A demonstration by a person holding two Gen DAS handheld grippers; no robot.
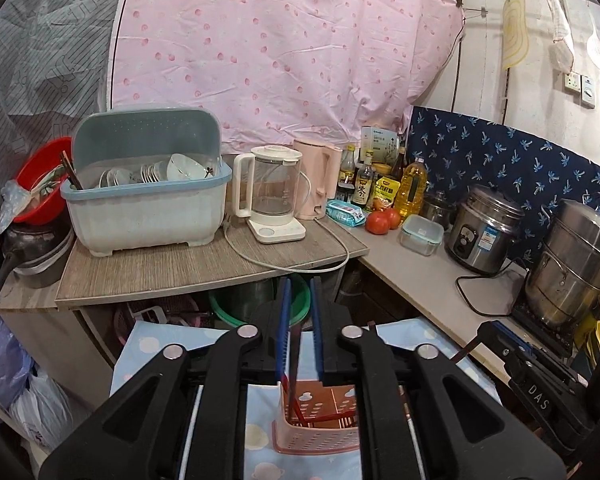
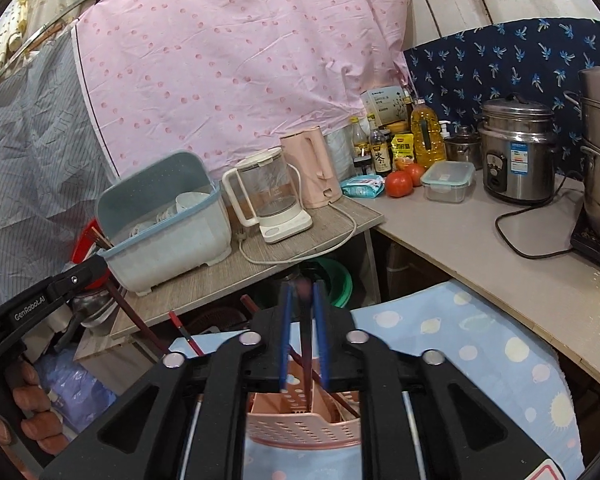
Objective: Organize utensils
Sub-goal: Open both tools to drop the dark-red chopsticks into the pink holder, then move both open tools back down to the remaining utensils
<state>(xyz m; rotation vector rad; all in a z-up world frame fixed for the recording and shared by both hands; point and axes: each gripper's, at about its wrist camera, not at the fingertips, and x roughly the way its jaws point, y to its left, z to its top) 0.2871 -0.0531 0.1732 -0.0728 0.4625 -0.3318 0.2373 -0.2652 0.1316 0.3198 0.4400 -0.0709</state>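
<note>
A pink perforated utensil holder (image 1: 316, 420) stands on a blue patterned cloth (image 1: 168, 344), right under both grippers; it also shows in the right wrist view (image 2: 300, 420). My left gripper (image 1: 300, 292) is shut on a dark chopstick (image 1: 294, 352) whose lower end reaches into the holder beside a red chopstick (image 1: 296, 404). My right gripper (image 2: 302, 292) is shut on a dark red chopstick (image 2: 306, 360) that stands in the holder. More chopsticks (image 2: 340, 398) lean inside it. The left gripper body (image 2: 40, 304) shows at the left of the right wrist view.
A blue dish rack (image 1: 144, 196) with bowls, a glass kettle (image 1: 272, 196) and a pink kettle (image 1: 316, 180) stand on the wooden counter (image 1: 180, 268). Bottles, tomatoes (image 1: 382, 220), a food box (image 1: 420, 234), a rice cooker (image 1: 480, 228) and a steel pot (image 1: 572, 268) fill the right counter.
</note>
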